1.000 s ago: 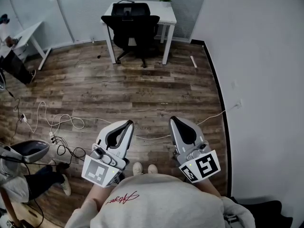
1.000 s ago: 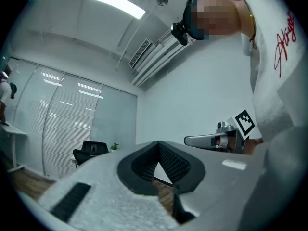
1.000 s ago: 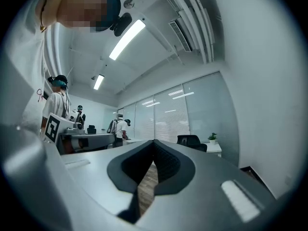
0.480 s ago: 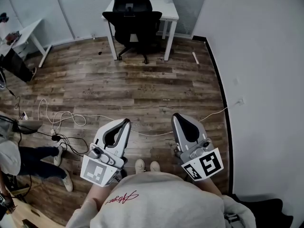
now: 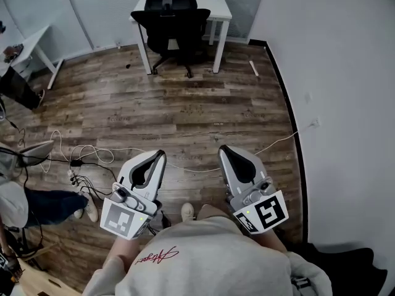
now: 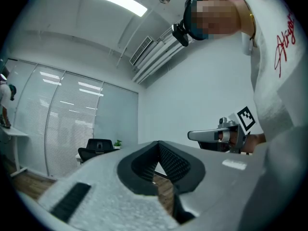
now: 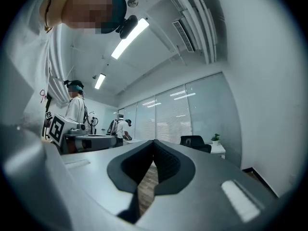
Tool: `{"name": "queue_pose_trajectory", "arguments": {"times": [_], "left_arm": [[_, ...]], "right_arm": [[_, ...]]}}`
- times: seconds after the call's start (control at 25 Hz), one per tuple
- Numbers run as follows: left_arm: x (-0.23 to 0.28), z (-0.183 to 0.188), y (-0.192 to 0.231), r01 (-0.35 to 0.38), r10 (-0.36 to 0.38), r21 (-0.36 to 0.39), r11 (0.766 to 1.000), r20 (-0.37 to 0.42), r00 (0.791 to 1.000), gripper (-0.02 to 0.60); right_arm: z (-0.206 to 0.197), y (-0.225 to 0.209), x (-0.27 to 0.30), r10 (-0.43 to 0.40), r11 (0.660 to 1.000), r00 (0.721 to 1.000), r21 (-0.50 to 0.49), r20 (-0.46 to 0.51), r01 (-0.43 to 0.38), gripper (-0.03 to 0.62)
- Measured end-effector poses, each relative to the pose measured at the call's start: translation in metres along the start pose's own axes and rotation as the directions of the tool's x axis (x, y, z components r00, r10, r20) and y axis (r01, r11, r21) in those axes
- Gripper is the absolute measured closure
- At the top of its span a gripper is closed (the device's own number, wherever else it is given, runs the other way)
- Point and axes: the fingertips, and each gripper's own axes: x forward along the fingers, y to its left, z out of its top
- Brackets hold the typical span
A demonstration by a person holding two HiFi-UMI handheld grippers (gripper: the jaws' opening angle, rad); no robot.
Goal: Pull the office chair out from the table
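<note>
Left gripper (image 5: 158,156) and right gripper (image 5: 224,150), jaws pressed together, nothing between them. The office chair (image 5: 171,26) sits well ahead of both jaws, pushed in at the white tabletop (image 5: 218,6).

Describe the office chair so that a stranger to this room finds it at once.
Look to the far end of the wood floor, where a small white table stands near the right-hand wall. The office chair is pushed in at its front, backrest toward the camera. It is all black against the white tabletop.
</note>
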Motion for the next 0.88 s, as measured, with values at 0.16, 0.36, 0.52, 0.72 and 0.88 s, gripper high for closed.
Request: {"name": "queue_pose_trajectory", "arguments": {"times": [0.16, 0.36, 0.52, 0.72, 0.88], "left_arm": [[-0.002, -0.001, 0.007, 0.011, -0.011, 0.003, 1.000, -0.001, 1.000, 0.584], [-0.001, -0.001, 0.010, 0.018, -0.018, 0.016, 1.000, 0.000, 1.000, 0.584], [0.001, 0.000, 0.022, 0.006, -0.006, 0.001, 1.000, 0.015, 1.000, 0.584], [0.018, -0.002, 0.043, -0.010, 0.010, 0.001, 1.000, 0.029, 1.000, 0.584], [0.041, -0.004, 0.064, -0.023, 0.022, 0.027, 0.999, 0.022, 1.000, 0.584]], "right_arm": [[-0.005, 0.001, 0.002, -0.021, 1.000, 1.000, 0.008, -0.006, 0.021, 0.599], [0.002, -0.007, 0.003, -0.039, 0.999, 0.999, -0.001, 0.022, 0.039, 0.598], [-0.001, -0.016, 0.014, -0.035, 0.999, 0.999, 0.012, 0.031, 0.035, 0.598], [-0.002, -0.032, 0.037, -0.019, 1.000, 0.999, 0.009, 0.043, 0.019, 0.598], [0.001, -0.051, 0.067, 0.003, 1.000, 0.999, -0.006, 0.053, -0.003, 0.597]]}}
